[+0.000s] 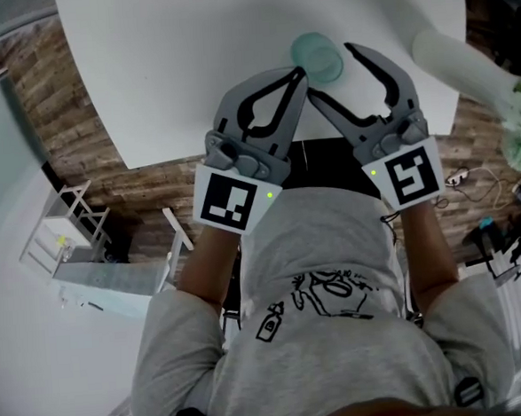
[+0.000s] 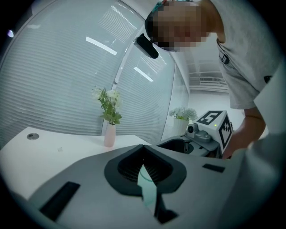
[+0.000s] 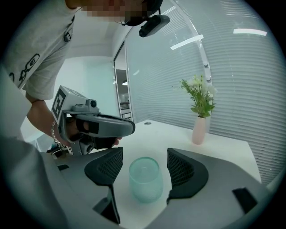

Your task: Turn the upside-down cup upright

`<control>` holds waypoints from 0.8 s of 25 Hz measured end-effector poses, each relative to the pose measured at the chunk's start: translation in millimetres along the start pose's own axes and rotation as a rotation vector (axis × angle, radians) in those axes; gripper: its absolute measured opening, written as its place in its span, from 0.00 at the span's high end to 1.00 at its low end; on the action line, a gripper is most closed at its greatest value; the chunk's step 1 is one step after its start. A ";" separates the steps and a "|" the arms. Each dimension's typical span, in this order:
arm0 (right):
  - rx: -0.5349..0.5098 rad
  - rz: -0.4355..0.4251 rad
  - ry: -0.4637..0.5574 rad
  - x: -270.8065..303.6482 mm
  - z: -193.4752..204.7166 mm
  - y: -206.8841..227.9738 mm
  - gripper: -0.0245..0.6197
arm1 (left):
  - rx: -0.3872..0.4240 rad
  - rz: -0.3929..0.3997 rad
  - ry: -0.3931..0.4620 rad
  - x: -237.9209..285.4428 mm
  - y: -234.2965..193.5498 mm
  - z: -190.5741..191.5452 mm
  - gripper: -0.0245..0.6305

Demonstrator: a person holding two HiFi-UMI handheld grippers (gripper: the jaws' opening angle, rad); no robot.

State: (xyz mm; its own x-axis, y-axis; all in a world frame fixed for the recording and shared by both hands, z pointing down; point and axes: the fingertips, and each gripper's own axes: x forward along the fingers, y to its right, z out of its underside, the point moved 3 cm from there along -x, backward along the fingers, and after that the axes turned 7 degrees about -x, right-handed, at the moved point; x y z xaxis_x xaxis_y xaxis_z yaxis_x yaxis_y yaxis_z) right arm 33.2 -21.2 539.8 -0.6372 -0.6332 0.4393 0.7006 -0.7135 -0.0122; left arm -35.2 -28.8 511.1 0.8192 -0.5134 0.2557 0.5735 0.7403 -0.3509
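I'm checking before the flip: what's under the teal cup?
Only the white table shows beneath the teal cup; its frosted wall hides anything it covers.

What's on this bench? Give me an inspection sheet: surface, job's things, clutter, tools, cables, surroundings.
Surface: white table, plain top.
Job's things: pale green cup, standing on the table, closed end apparently up, so not yet turned.
Clutter: pink vase holding a plant; round fitting set in the tabletop.
Tools: left tool shut and empty, beside the cup; right tool open, one jaw on either side of the cup, pads not touching it.
Cables: loose leads on the floor at the right.
Surroundings: slatted blinds, wood floor, white rack.
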 end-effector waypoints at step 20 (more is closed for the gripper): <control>-0.038 -0.001 -0.053 20.2 41.3 -2.3 0.46 | 0.021 -0.016 -0.040 9.1 -8.0 39.0 0.96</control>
State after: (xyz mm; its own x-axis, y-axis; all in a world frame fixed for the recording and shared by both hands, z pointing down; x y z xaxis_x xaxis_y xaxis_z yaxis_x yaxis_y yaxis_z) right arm 31.9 -20.0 585.8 -0.6191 -0.6168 0.4862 0.6870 -0.7253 -0.0454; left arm -32.7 -22.4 551.4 0.8087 -0.5076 0.2971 0.5857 0.7415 -0.3274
